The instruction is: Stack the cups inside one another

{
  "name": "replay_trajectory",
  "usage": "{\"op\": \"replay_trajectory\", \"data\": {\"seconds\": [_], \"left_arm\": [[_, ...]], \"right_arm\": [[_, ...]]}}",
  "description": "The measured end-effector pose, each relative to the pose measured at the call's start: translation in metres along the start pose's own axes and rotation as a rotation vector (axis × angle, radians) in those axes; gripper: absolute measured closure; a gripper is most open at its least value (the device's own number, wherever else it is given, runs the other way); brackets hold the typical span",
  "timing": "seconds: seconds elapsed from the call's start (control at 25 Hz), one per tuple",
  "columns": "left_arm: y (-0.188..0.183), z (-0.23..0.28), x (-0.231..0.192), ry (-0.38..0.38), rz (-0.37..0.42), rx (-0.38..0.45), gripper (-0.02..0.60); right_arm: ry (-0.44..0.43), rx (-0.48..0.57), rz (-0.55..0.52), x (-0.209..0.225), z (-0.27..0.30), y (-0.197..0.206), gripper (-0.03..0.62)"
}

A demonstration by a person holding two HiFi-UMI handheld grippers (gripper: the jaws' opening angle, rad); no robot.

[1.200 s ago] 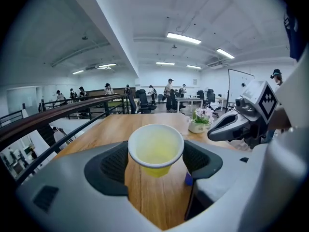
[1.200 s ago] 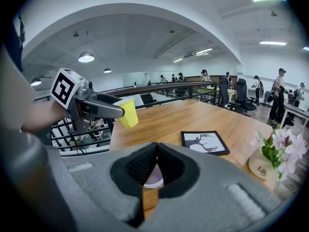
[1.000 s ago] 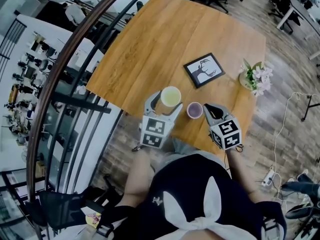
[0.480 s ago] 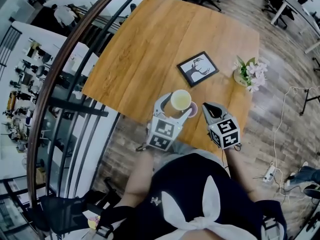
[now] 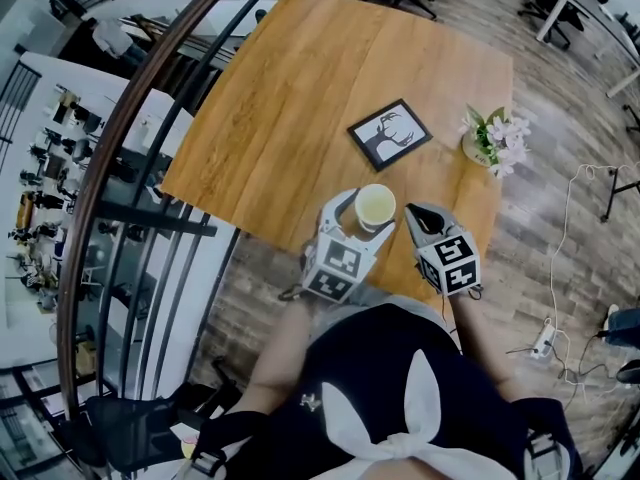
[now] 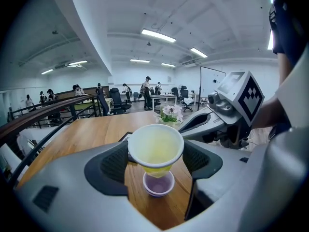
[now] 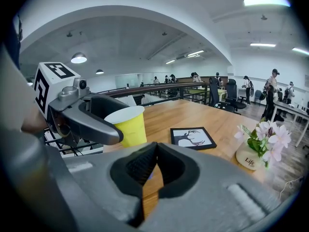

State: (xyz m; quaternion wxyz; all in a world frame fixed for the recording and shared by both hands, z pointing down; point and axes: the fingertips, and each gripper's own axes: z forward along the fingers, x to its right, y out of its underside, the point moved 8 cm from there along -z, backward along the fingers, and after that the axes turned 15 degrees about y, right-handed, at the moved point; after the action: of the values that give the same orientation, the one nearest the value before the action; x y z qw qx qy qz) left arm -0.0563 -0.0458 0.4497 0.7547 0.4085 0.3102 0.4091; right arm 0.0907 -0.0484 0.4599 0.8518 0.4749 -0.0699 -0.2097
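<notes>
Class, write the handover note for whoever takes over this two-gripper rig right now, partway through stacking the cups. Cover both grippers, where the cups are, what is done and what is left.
Left gripper: shut on the yellow cup, holding it upright by its sides, clear of the table.
Right gripper: shut and empty, just to the right of the yellow cup.
Purple cup: upright on the table, directly below the yellow cup's base.
Done: yellow cup picked up and lined up over the purple one.
Left: lower it into the purple cup, which looks smaller, so it will probably seat only partway. Then release.
</notes>
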Motion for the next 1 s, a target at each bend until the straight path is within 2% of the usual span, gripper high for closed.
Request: {"op": "replay_trajectory", "data": {"seconds": [0.48,0.88,1.0], "left_arm": [[0.021,0.020,0.002,0.006,-0.032,-0.093,0.215],[0.030,0.030,-0.004,0.019,-0.034,-0.107,0.215],[0.039,0.036,-0.006,0.016,-0.061,-0.114,0.215]], "right_arm": [[0.000,-0.007,0.011,0.006,-0.002,0.007,0.595],[-0.003,-0.019,0.013,0.008,0.005,0.011,0.595],[-0.002,-0.024,0.016,0.010,0.008,0.013,0.595]]}}
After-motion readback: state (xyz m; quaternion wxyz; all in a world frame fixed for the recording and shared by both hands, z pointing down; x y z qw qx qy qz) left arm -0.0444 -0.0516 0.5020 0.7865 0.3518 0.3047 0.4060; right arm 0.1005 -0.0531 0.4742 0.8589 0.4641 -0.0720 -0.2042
